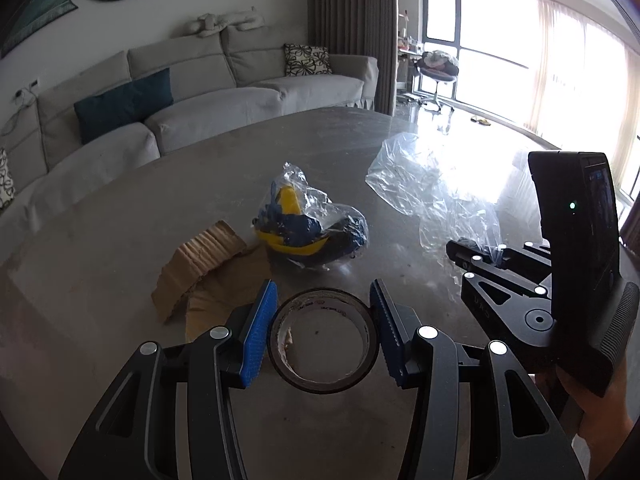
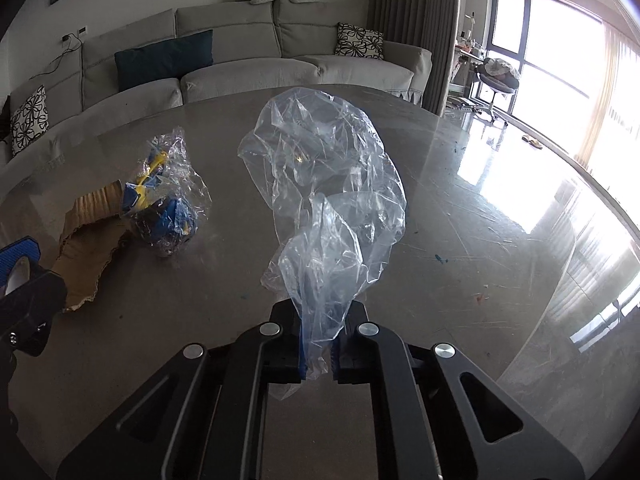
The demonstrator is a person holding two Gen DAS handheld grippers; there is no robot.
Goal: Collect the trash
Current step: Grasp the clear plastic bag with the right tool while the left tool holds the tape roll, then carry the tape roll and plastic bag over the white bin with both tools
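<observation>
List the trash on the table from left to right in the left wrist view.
torn cardboard → tape roll, gripped by the left hand-held gripper → clear plastic bag, pinched by the right hand-held gripper

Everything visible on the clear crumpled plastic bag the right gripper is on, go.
The clear crumpled plastic bag is thin, transparent, glossy film, heavily creased, and looks empty. Its near end is gathered into a narrow tail pinched between the blue pads of the right gripper, which is shut on it. The rest billows away from the gripper over the grey stone-look tabletop. It lies apart from the other wrapped bundle; whether its far end rests on the table is unclear.
</observation>
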